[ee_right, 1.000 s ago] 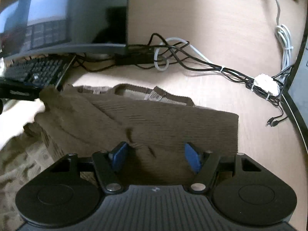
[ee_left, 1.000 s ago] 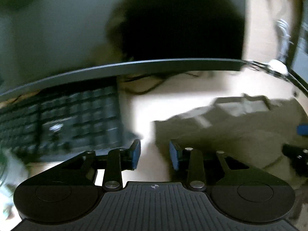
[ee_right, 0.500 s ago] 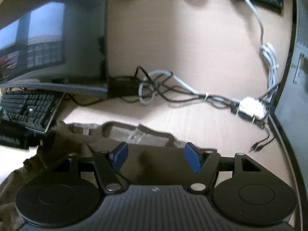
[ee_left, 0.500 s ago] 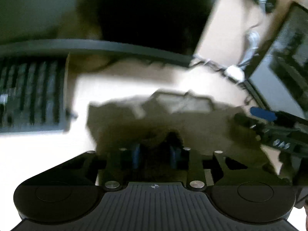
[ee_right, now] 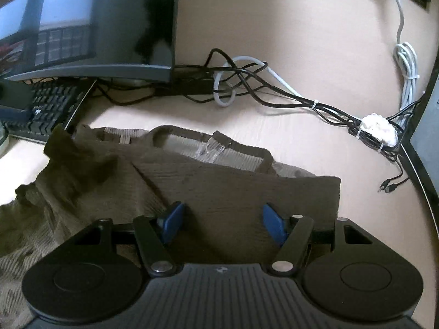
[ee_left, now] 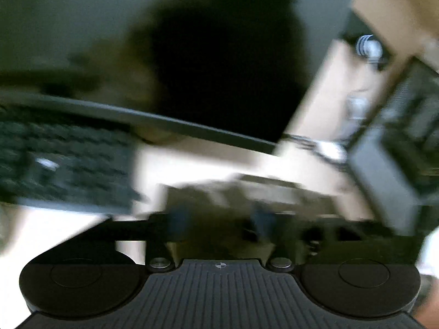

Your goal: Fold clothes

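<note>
**A desk with computer things**

This looks like a work desk [ee_right: 301, 142] in an office or a home study. The top is pale wood. A big dark screen [ee_right: 90, 27] stands at the back, and a black keyboard [ee_right: 46, 109] lies in front of it. A bunch of black and white cables [ee_right: 274, 93] runs across the desk. Another screen's edge [ee_right: 422, 126] shows at the right side.

sweater [ee_right: 219, 186] on desk [ee_right: 315, 150], keyboard [ee_right: 46, 107] left
</note>
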### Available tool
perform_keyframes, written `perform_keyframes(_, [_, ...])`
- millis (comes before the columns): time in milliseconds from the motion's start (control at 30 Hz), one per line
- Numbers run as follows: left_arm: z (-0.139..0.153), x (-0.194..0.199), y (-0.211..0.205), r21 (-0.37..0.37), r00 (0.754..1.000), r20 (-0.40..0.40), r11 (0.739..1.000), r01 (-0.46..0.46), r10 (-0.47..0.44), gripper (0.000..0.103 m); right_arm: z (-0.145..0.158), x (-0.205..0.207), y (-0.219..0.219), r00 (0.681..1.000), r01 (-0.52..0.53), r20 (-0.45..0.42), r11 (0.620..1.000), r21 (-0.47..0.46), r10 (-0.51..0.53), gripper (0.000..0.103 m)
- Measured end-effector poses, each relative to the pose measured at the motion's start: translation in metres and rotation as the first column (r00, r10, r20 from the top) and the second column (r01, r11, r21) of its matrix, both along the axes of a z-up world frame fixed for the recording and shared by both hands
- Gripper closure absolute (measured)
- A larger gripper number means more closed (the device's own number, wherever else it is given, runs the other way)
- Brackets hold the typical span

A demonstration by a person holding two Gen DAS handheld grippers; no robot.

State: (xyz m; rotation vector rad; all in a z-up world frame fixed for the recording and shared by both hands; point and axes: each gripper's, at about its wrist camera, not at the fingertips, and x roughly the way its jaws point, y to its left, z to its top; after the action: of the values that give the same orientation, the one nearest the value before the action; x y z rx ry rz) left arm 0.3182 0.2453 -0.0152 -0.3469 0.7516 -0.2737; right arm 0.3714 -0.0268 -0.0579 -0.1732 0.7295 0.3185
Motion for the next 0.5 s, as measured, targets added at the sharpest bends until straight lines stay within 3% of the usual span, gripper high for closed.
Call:
perform_keyframes(167, [-0.032,0.017,-0.039,0.067,0.994,-0.101,0.996,0.059,-0.052,0.014,0.015,-0.02,-0.008,0.999,0.009,0.051,0.999,0.046,-0.012,0.037])
perform_keyframes(200, [-0.04,0.019,-0.046,0.094,0.992,-0.12,0.994,0.059,-0.048,0.022,0.017,-0.026,-0.011,0.998,0.017,0.057,0.998,0.065,-0.021,0.037])
perform_keyframes(233, [-0.048,0.02,-0.053,0.122,0.989,-0.139,0.991,0.06,-0.043,0.049,0.019,-0.032,-0.016,0.998,0.024,0.062,0.996,0.084,-0.029,0.037])
perform_keyframes(267, [-0.05,0.02,-0.058,0.151,0.99,-0.137,0.987,0.062,-0.042,0.064,0.02,-0.038,-0.02,0.997,0.032,0.069,0.994,0.101,-0.039,0.037])
perform_keyframes(300, [-0.049,0.019,-0.062,0.182,0.992,-0.122,0.981,0.065,-0.043,0.076,0.021,-0.043,-0.025,0.996,0.041,0.076,0.993,0.114,-0.05,0.037])
perform_keyframes(333, [-0.042,0.017,-0.064,0.187,0.995,-0.085,0.98,0.066,-0.051,0.081,0.021,-0.045,-0.028,0.995,0.05,0.085,0.992,0.117,-0.06,0.037])
perform_keyframes(400, [-0.019,0.011,-0.065,0.179,0.997,0.019,0.982,0.064,-0.069,0.083,0.023,-0.045,-0.033,0.991,0.068,0.105,0.992,0.109,-0.08,0.037])
perform_keyframes(500, [0.014,0.001,-0.065,0.209,0.983,0.167,0.977,0.045,-0.081,0.083,0.025,-0.035,-0.032,0.988,0.073,0.133,0.994,0.085,-0.084,0.037])
